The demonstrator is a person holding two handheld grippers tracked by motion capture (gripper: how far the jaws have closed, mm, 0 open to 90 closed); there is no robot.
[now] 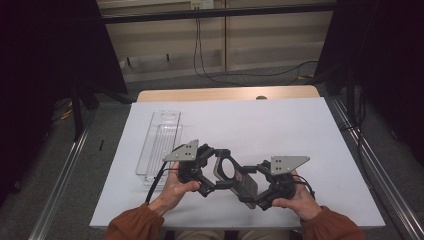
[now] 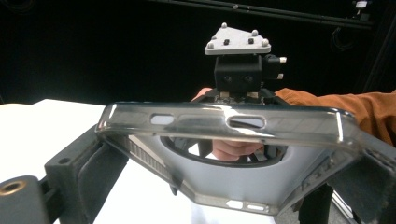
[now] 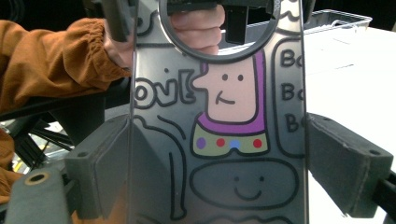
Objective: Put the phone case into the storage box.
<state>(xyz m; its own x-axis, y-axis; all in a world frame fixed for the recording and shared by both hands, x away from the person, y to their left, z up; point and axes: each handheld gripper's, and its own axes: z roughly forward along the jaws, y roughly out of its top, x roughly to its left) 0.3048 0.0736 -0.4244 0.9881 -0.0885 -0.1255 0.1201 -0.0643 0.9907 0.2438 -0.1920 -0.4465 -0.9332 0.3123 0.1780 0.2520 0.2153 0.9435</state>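
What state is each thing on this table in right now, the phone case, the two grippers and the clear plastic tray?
Phone case: held off the table between both grippers, empty, no phone in it.
Left gripper: shut on the phone case's camera-ring end.
Right gripper: shut across the phone case's printed end.
Clear plastic tray: lying flat on the white table, empty.

"ovl!", "Bo" on phone case (image 3: 219, 140)

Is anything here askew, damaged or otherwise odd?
Nothing looks damaged or spilled. The phone case is held above the table between the left gripper and the right gripper, one at each end. The clear plastic package lies flat on the left side.
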